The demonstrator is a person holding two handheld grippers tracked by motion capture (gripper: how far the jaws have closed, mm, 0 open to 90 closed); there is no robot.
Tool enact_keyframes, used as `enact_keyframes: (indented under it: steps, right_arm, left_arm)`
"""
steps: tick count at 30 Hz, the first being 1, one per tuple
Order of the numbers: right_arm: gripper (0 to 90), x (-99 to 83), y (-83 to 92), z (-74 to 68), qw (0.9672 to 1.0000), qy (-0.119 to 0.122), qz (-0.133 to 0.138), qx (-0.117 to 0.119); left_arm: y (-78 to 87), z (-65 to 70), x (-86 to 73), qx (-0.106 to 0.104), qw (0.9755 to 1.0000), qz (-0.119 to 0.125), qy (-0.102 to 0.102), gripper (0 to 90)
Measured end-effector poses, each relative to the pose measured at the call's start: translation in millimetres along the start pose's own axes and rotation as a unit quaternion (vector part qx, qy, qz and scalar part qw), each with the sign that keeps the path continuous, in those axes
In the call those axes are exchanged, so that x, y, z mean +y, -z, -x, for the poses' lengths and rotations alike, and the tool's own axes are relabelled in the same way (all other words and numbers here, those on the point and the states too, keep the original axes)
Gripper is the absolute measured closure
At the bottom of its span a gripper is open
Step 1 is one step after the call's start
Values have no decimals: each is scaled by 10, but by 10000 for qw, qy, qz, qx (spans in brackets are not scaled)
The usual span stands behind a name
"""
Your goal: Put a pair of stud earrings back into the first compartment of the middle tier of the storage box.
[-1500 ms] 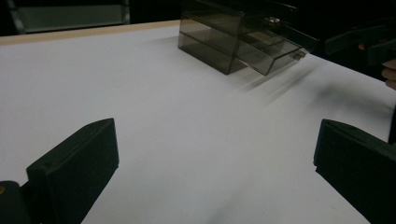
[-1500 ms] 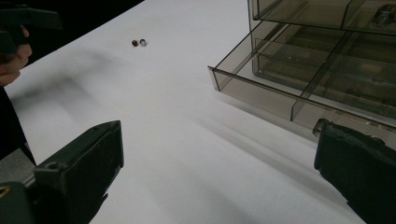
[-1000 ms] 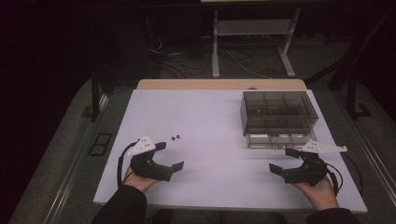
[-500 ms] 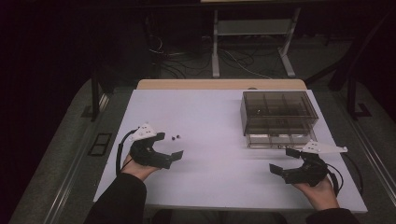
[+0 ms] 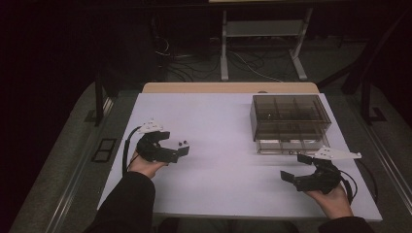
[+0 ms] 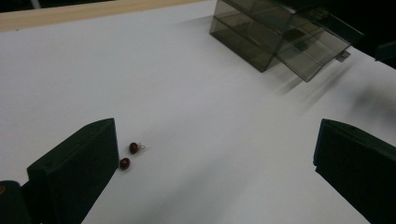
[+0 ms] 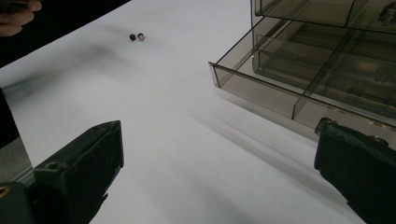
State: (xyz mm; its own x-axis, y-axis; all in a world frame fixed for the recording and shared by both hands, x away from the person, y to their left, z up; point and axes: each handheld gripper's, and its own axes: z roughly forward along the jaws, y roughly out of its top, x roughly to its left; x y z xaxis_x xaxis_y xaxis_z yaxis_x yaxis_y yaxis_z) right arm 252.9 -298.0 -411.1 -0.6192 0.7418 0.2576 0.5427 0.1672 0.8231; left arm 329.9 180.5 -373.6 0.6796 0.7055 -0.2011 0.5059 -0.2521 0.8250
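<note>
Two small dark red beads (image 6: 134,148) lie on the white table (image 5: 218,121), left of centre, and the right gripper view shows the beads (image 7: 132,37) far off. My left gripper (image 5: 174,144) sits right by them, open, its near jaw almost touching the beads (image 5: 183,143). In its own view the left gripper (image 6: 217,149) holds nothing. A smoky clear drawer box (image 5: 289,114) stands at the back right, its bottom drawer (image 7: 299,88) pulled out. My right gripper (image 5: 295,167) rests open in front of that drawer, and the right gripper (image 7: 219,144) is empty in its own view.
The table's wooden far edge (image 5: 228,87) lies beyond the white top. A metal stand (image 5: 262,34) and cables lie on the dark floor behind. Bare table surface spreads between the two grippers.
My left gripper has moved forward, away from the person, up to the two beads. The right gripper and the box have stayed put.
</note>
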Motion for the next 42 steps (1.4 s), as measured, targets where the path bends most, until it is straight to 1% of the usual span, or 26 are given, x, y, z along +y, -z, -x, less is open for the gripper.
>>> enact_keyframes:
  steps: [2, 3, 7, 9, 10, 13, 15, 16, 17, 18, 22, 24, 26, 29, 30, 31, 32, 33, 34, 36, 37, 38, 41, 42]
  right_arm:
    - [6, 0, -1, 0, 10000, -1, -3, -2]
    - [7, 0, -3, 0, 10000, 2, -7, -3]
    - [6, 0, -2, -5, 10000, -7, -28, -12]
    - [6, 0, -2, -3, 10000, 10, -35, -21]
    - [6, -2, -4, -2, 10000, 14, -36, -20]
    - [7, -1, -5, -2, 10000, 17, -39, -15]
    - [7, -1, -7, -3, 10000, 22, -47, -7]
    - [7, -1, -8, -4, 10000, 19, -46, -10]
    - [7, -1, -8, -4, 10000, 19, -46, -10]
    - [7, -1, -7, -4, 10000, 24, -44, -5]
    - [7, -2, -8, -1, 10000, 40, -40, -8]
    - [6, -2, -9, 1, 10000, 39, -46, -10]
    - [7, -1, -9, 0, 10000, 27, -55, -6]
    - [7, -2, -10, 0, 10000, 33, -59, -2]
    - [7, -2, -10, 0, 10000, 35, -57, -1]
    - [7, -2, -10, 0, 10000, 35, -57, -1]
    - [6, -3, -8, 2, 10000, 41, -59, 0]
    - [6, -4, -7, 3, 10000, 38, -59, 1]
    - [6, -4, -6, 4, 10000, 36, -57, -3]
    - [7, -5, -4, 6, 10000, 32, -53, -5]
    - [7, -5, -4, 6, 10000, 32, -53, -4]
    - [7, -5, -4, 7, 10000, 37, -53, -7]
    - [7, -5, -6, 7, 10000, 39, -57, -5]
    - [7, -5, -6, 7, 10000, 39, -57, -5]
  left_arm:
    - [-14, -21, 1, 32, 10000, -9, 33, 0]
    - [-43, -66, 0, 81, 9999, 6, 98, 0]
    - [-103, -147, -1, 189, 9994, 50, 275, 0]
    - [-117, -170, -1, 206, 9994, 37, 286, 0]
    - [-144, -208, -5, 259, 9991, 34, 341, 0]
    - [-178, -259, -8, 316, 9985, 44, 451, 0]
    - [-188, -276, -12, 343, 9983, 50, 478, 7]
    - [-209, -311, -19, 410, 9977, 54, 529, 17]
    - [-209, -311, -19, 410, 9977, 54, 529, 24]
    - [-241, -351, -28, 461, 9971, 25, 601, 25]
    - [-288, -411, -42, 528, 9963, -64, 671, 35]
    - [-334, -461, -59, 586, 9952, -99, 775, 51]
    - [-347, -479, -63, 600, 9948, -143, 806, 58]
    - [-411, -536, -92, 702, 9928, -264, 930, 113]
    - [-423, -550, -99, 723, 9924, -319, 942, 128]
    - [-423, -550, -99, 723, 9924, -319, 942, 138]
    - [-454, -570, -115, 761, 9916, -367, 983, 148]
    - [-467, -582, -122, 781, 9916, -419, 941, 162]
    - [-480, -584, -129, 831, 9910, -471, 936, 182]
    - [-505, -589, -144, 859, 9909, -582, 857, 221]
    - [-505, -589, -144, 859, 9909, -582, 857, 240]
    - [-531, -582, -153, 878, 9906, -664, 806, 259]
    - [-553, -568, -161, 887, 9906, -714, 764, 317]
    - [-563, -561, -163, 902, 9905, -742, 722, 317]
